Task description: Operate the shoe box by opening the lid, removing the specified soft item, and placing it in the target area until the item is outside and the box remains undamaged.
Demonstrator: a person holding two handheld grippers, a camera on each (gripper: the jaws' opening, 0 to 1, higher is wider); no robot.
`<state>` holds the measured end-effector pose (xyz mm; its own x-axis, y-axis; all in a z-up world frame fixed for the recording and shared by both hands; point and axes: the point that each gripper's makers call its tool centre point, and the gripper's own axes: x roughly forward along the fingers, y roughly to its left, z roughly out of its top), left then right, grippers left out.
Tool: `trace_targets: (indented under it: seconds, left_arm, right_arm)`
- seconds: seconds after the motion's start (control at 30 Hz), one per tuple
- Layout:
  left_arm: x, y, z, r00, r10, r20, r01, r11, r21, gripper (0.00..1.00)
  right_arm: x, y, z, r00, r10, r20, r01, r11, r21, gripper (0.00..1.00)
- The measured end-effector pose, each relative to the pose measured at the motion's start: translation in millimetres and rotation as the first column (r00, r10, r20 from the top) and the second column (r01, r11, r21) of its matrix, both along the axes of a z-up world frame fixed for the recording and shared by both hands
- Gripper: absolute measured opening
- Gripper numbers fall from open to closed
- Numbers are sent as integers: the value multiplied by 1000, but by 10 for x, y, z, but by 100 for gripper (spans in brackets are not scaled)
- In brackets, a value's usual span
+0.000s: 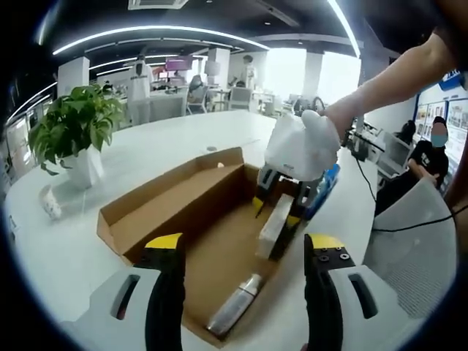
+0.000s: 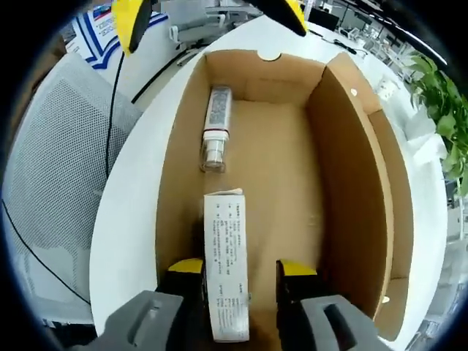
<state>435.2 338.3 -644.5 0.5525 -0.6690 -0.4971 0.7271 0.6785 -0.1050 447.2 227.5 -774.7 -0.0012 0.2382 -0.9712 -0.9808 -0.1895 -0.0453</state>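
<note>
Now the removal step is under way: the lid [image 1: 172, 186] is open, the right gripper [image 2: 238, 272] is clamped on a white packet [image 2: 225, 256] inside the box [image 2: 351, 146]; the left gripper [image 1: 245, 245] is released. A straight lift clear of the wall by the table [image 2: 139, 212] edge is called for.

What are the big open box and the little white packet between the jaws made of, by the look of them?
The box looks like plain brown cardboard, matte, with raw cut edges and folded flaps. The white packet seems to be thin printed card or paper, with flat faces, crisp corners and small dark text. The right gripper straddles it.
</note>
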Motion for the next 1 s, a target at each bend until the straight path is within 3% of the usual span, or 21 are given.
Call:
trace_targets:
  seconds: [0.17,0.47,0.63,1.0]
  left_arm:
    - [-27,7,6,1000,5,-3,-5,1000,-1,66]
    - [-56,2,-4,1000,-4,-5,4,1000,13,66]
    - [-54,23,42,1000,2,-4,-2,1000,6,66]
    - [-43,66,44,1000,3,-2,-3,1000,5,66]
  right_arm:
    - [-55,-18,27,999,-16,-34,16,1000,10,17]
    - [-102,-9,50,996,-72,-47,74,996,46,17]
    - [-45,35,142,988,-143,-55,148,984,94,17]
    - [48,0,360,982,-185,-35,188,971,147,17]
